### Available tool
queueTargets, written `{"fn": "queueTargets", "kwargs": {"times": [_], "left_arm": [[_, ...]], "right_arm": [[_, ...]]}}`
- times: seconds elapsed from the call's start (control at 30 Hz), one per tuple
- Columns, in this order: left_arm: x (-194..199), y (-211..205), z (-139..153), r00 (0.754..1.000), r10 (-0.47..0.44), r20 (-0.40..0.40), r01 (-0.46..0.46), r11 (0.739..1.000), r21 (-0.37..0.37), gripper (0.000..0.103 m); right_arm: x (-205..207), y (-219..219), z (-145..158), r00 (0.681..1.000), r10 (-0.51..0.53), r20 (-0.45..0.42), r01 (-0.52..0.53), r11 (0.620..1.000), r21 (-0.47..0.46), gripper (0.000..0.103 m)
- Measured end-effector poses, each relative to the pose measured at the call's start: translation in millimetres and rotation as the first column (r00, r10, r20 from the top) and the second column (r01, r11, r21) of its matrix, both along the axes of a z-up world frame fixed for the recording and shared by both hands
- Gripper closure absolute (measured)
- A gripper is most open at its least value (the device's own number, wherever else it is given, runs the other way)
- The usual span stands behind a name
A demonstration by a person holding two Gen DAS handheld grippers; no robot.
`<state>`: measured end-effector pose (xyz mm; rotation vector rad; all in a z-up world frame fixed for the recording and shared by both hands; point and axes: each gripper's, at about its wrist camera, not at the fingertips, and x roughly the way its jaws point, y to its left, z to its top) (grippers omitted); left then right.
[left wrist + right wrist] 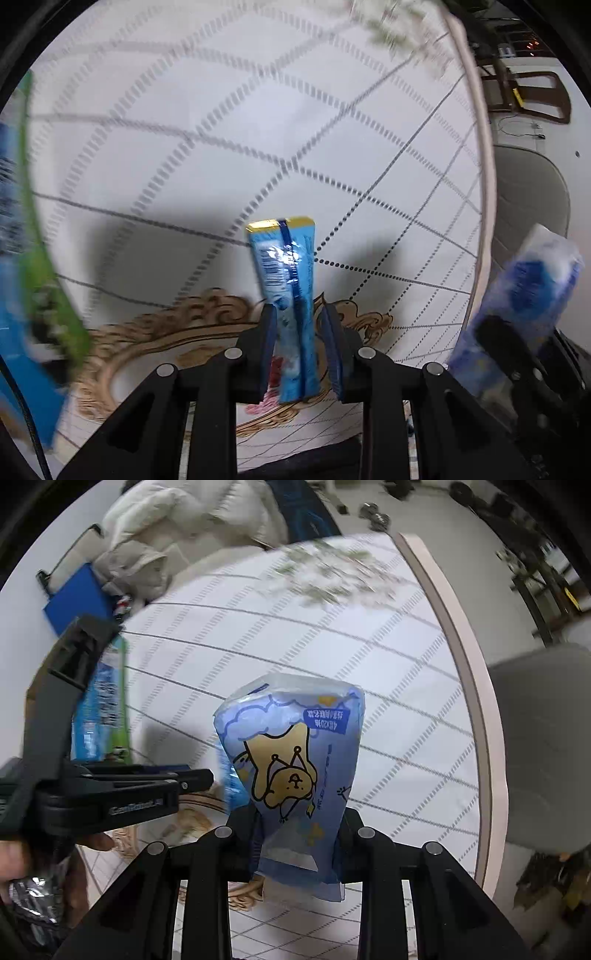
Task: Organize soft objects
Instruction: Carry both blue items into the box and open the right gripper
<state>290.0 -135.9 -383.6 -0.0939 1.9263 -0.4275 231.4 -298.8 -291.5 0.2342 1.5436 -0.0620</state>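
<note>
In the left wrist view a slim blue packet (286,277) with a yellow end stands between the jaws of my left gripper (297,314). The left pad lies against it and the right pad stands a little off it, so the jaws are open. My right gripper (301,812) is shut on a soft blue tissue pack (291,760) printed with a cartoon bear, held above the table. That pack and gripper also show blurred at the right of the left wrist view, tissue pack (532,280). The left gripper (199,779) reaches in from the left of the right wrist view.
The round table carries a white grid-patterned cloth (221,110) and has a pink rim (461,664). A blue and green pack (103,701) lies at its left. A grey chair (539,746) stands at the right, a white coat (184,524) beyond the table. A hand (14,856) holds the left gripper.
</note>
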Motion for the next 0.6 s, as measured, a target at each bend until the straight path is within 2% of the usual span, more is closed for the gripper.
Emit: {"fn": "queueTargets", "kwargs": {"times": [0.07,0.2,0.3,0.33,0.37,0.47,0.6], "left_arm": [[-5,-9,-14,1.0,0.001,-0.014,0.0,1.0,0.026,0.076],[-11,-24,-20,0.999,-0.028,0.036,0.025,0.996,0.082,0.074],[-15,-33,-14,0.994,-0.057,0.09,0.046,0.992,0.12,0.076],[-16,-34,-13,0.993,-0.055,0.103,0.041,0.991,0.127,0.081],[-18,-35,-10,0.991,-0.053,0.12,0.038,0.991,0.127,0.084],[-21,-35,4,0.985,-0.045,0.165,0.024,0.991,0.129,0.087],[-26,-23,57,0.968,-0.001,0.25,-0.015,0.998,0.061,0.087]], "right_arm": [[-7,-13,-9,1.0,-0.02,-0.018,0.02,1.0,-0.014,0.072],[-19,-31,-19,0.998,-0.045,-0.044,0.044,0.998,-0.034,0.072],[-25,-37,-23,0.997,-0.053,-0.052,0.051,0.998,-0.037,0.072],[-26,-38,-22,0.997,-0.054,-0.052,0.052,0.998,-0.036,0.072],[-27,-39,-22,0.997,-0.053,-0.05,0.052,0.998,-0.034,0.072],[-28,-42,-16,0.998,-0.052,-0.038,0.051,0.998,-0.032,0.072],[-26,-41,1,0.999,-0.038,-0.01,0.038,0.999,-0.017,0.072]]}}
